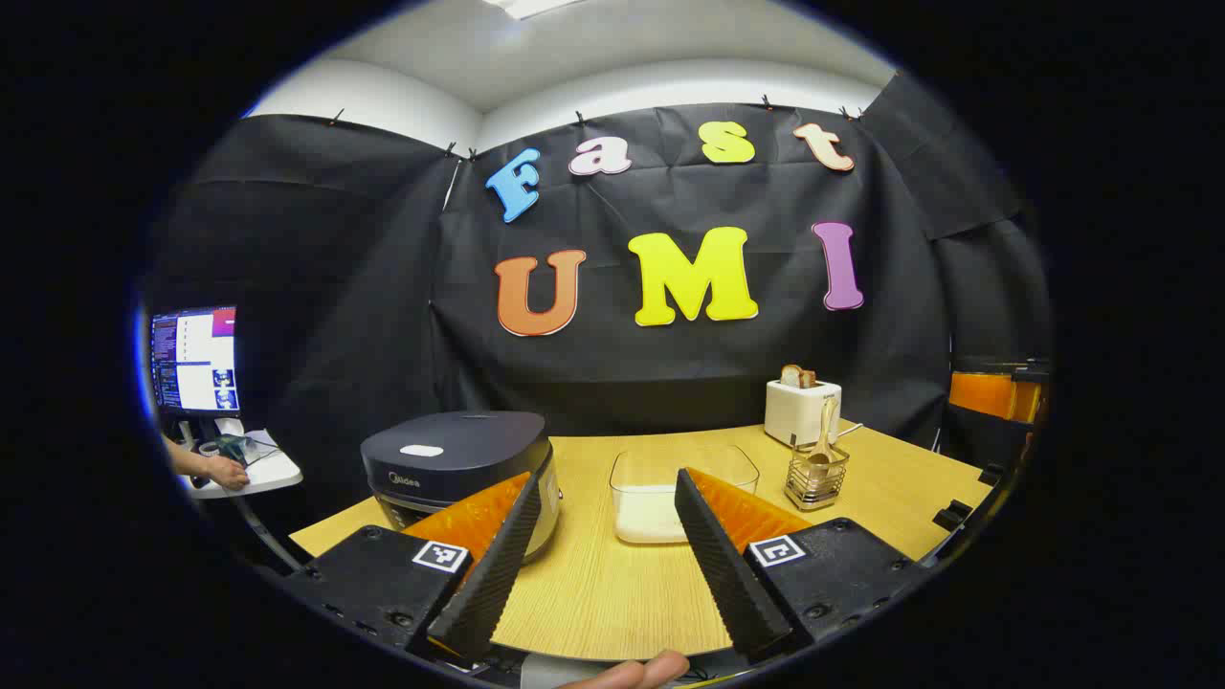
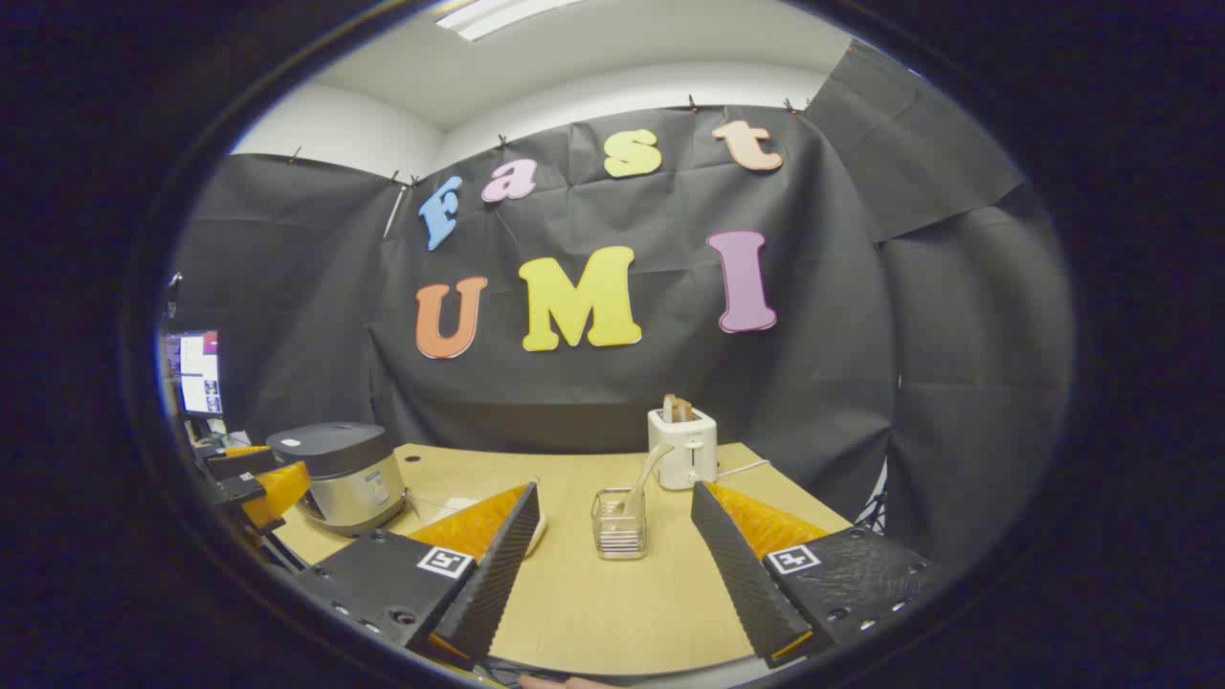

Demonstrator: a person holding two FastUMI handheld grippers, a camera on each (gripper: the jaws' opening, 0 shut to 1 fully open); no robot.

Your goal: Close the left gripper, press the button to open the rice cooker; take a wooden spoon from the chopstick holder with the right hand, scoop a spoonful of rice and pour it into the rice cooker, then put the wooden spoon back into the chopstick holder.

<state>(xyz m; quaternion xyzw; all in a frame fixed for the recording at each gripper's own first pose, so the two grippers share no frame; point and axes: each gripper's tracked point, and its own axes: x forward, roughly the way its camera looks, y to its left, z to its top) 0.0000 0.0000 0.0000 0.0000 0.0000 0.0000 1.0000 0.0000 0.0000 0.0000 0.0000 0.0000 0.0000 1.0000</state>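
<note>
On the pale wood-grain desk (image 1: 612, 584) I log the following. Item one: a squat rice cooker with a dark rounded lid and silver body (image 1: 457, 469), lid down, at the left of the left gripper view, partly behind my left claw's near finger. Item two: a clear square plastic container holding white rice (image 1: 670, 493), just right of the cooker and framed between the left claw's fingers. Item three: a small wire-frame chopstick holder (image 1: 816, 478), right of the container, with a light wooden spoon (image 1: 823, 442) standing in it, leaning slightly. Item four: a white toaster with bread slices in its slots (image 1: 802, 407), behind the holder, near the black cloth wall. My left claw (image 1: 598, 565) hovers above the desk, fingers spread wide, gripping nothing. My right claw (image 2: 612, 565) likewise stands wide and unloaded, with the chopstick holder (image 2: 619, 522) centred between its fingers and apart from both. At far left of the left gripper view, a lit monitor (image 1: 194, 359) and a person's hand (image 1: 227, 470) on a small white side shelf.
</note>
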